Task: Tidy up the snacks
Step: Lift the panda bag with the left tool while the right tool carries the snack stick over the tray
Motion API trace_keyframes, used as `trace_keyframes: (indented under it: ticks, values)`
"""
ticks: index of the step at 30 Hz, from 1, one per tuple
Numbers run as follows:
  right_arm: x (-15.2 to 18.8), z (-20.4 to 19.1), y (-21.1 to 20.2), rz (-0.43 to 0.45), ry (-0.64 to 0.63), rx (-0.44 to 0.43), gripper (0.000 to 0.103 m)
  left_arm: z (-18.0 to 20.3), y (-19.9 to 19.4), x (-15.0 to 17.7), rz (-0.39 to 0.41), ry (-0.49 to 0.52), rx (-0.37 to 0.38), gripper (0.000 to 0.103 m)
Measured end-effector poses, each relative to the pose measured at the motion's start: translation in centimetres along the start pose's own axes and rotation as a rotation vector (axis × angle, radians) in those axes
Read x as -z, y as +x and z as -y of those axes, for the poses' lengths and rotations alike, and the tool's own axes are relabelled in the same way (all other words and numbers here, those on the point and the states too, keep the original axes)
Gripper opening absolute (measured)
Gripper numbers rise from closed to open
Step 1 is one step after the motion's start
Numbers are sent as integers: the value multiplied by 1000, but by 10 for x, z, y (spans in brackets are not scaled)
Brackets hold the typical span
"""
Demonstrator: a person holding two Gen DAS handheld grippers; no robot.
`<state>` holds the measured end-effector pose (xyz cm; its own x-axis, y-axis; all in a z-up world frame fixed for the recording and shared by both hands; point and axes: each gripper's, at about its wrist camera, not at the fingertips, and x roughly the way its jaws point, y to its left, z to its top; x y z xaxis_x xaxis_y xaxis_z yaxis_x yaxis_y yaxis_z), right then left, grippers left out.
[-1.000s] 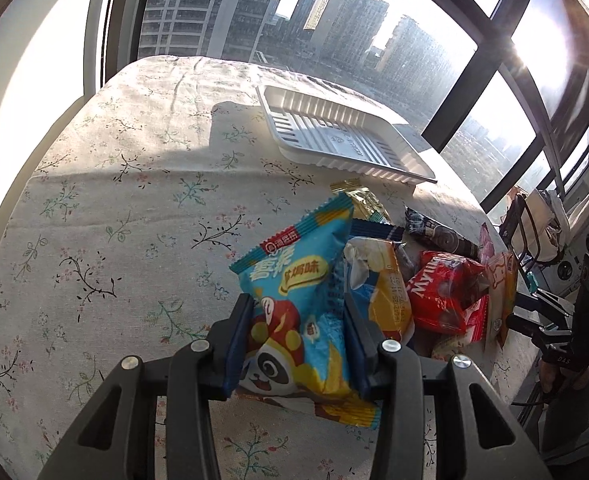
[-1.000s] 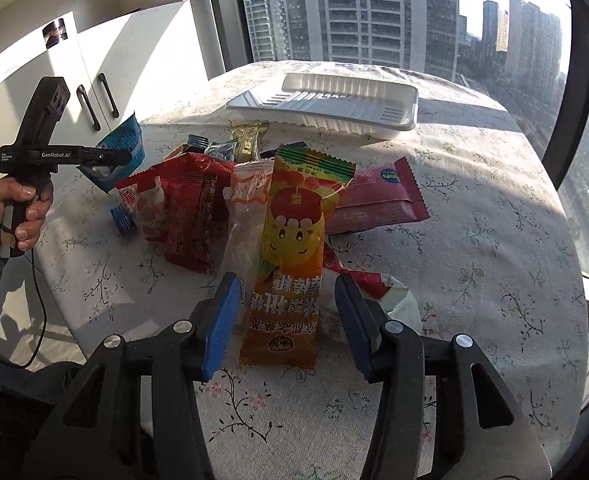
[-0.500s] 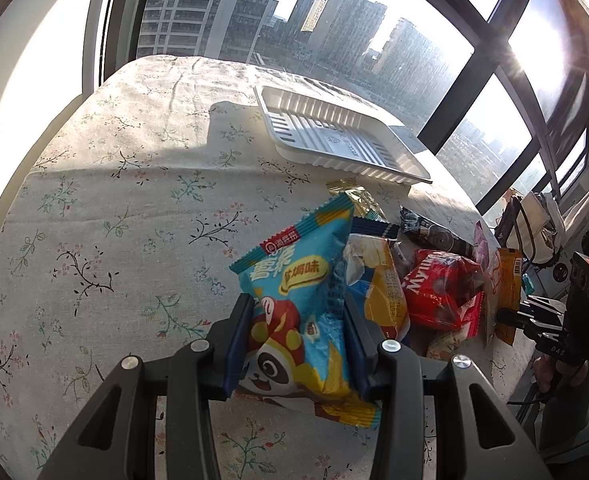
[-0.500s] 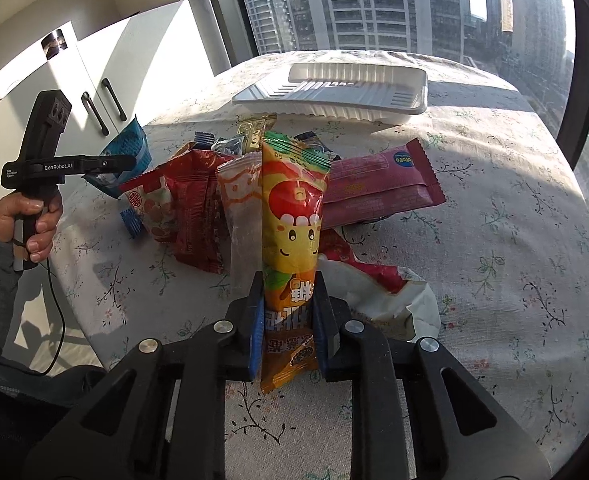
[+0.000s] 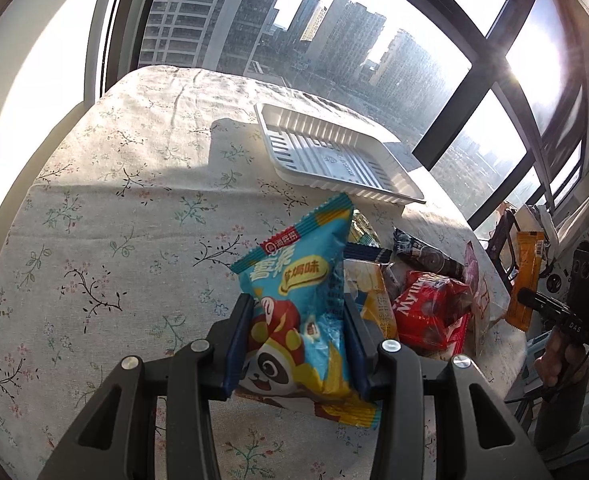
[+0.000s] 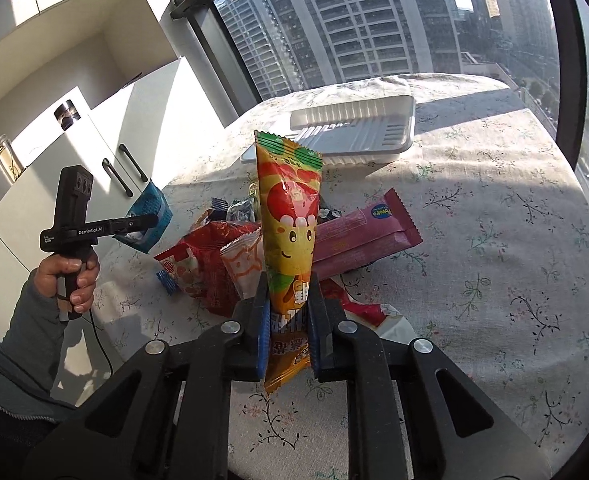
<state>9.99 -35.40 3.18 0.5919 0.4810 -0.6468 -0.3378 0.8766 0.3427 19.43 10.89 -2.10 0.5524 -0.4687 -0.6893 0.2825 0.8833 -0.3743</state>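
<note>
- Left wrist view: your left gripper (image 5: 296, 346) is pinching the blue bag (image 5: 298, 304) by its lower half; bag looks lifted clear of the table (image 5: 94, 208), top end pointing toward the white tray (image 5: 334, 160).
- Tray sits near the far edge by the window, nothing in it; snack pile (image 5: 422, 300) lies toward the table's right edge, well apart from the tray.
- Right wrist view: your right gripper (image 6: 285, 330) is pressed tight on the orange packet (image 6: 290, 240), low down, packet standing upright above the pile (image 6: 230, 260).
- Pink packet (image 6: 362, 236) lies flat just behind it; tray (image 6: 354, 128) is at the far edge.
- Step, imo: both picks done, carry to tray is next.
- Next move: bring each packet fwd over the tray, lower it inside the rim, then let go. Keep the 2 grippers apart over the tray; thin wrappers may slip, so hold firm.
</note>
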Motion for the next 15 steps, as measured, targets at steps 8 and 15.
trace_keyframes:
  ticks: [8, 15]
  values:
    - [-88, 39, -5, 101, 69, -2, 14, 20, 2, -81, 78, 81, -16, 45]
    - [-178, 74, 66, -8, 174, -30, 14, 25, 71, -158, -2, 62, 18, 45]
